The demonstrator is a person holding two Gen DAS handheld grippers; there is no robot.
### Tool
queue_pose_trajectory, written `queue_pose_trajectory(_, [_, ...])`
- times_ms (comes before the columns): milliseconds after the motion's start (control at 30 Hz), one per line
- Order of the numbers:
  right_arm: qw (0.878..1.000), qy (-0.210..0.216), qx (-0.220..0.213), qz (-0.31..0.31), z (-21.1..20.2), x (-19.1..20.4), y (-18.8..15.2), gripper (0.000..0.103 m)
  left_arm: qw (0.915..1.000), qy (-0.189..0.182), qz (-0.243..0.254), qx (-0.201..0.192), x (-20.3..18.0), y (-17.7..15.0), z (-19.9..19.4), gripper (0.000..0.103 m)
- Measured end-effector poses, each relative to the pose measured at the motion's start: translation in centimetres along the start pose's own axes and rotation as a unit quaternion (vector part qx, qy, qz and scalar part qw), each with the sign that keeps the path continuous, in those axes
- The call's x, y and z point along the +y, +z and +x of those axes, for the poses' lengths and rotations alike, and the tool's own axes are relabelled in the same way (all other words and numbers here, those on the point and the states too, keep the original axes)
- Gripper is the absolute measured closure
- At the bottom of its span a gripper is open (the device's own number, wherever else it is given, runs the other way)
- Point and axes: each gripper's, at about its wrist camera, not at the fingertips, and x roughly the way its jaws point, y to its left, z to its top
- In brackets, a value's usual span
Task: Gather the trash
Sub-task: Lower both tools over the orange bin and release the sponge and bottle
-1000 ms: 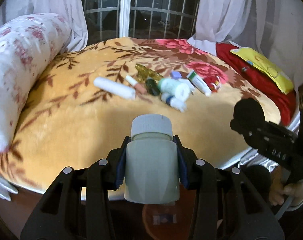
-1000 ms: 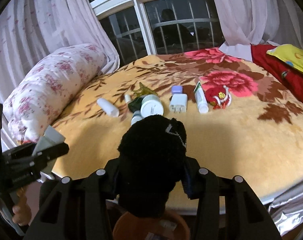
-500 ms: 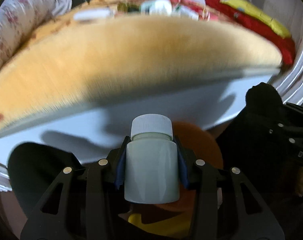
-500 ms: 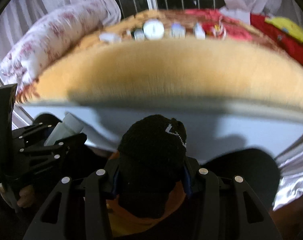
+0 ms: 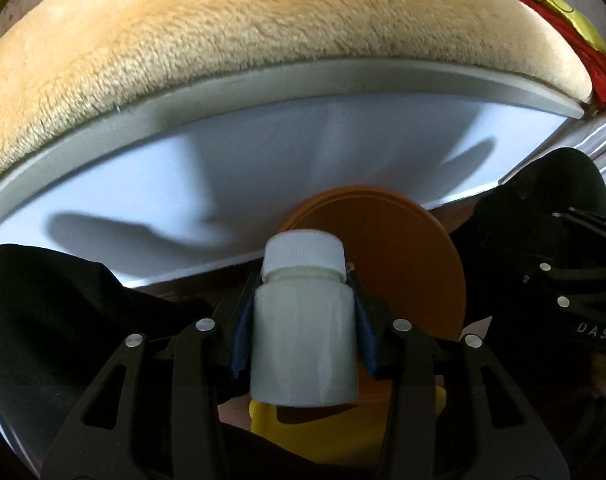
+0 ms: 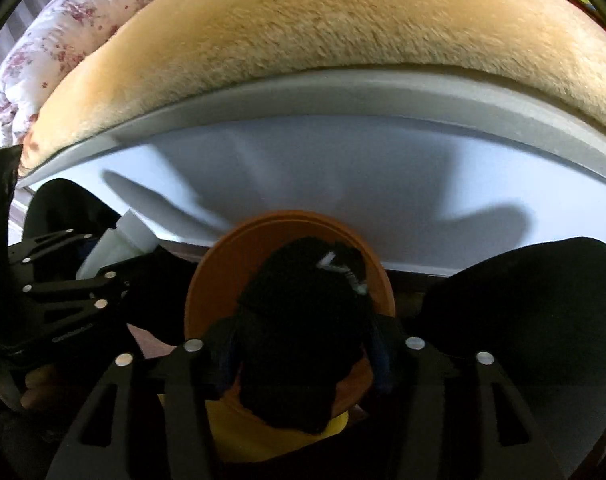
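Dropping both items looks like your next step: the white bottle (image 5: 305, 332) sits btwn the left gripper (image 5: 303, 320) pads, right above the orange bin (image 5: 387, 256), and the black fuzzy bundle (image 6: 303, 332) sits btwn the right gripper (image 6: 303, 344) pads over the same bin. A sec ago you had both grippers up over the bed w/ the leftover trash in view; now both point steeply down past the mattress edge and the bin fills the middle of each view. Jaws on both sides have just been opening; bottle and bundle are still btwn them, but I can't tell if the pads still press, so release is prob underway, not done. Bottle: smooth hard plastic cylinder, ribbed white cap, will fall clean. Bundle: soft, knit-like, w/ a small white mark, may cling to a pad. Bin: round, rigid rim, something yellow inside. Behind it, a plush tan blanket (image 5: 223, 40) over a pale sheet (image 5: 263, 160).
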Motion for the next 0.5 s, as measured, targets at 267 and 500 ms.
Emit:
queue_pose_trajectory(267, [0.999,-0.005,-0.052,0.003,-3.3,-0.2,0.2,0.042,0.9988,0.004,0.0,-0.049,-0.3,0.2,-2.4,0.036])
queue_pose_trajectory(500, [0.99,0.028,-0.136,-0.018,-9.6,0.6,4.8,0.042,0.9963,-0.002,-0.011,-0.086,0.5,0.2,-4.5,0.033])
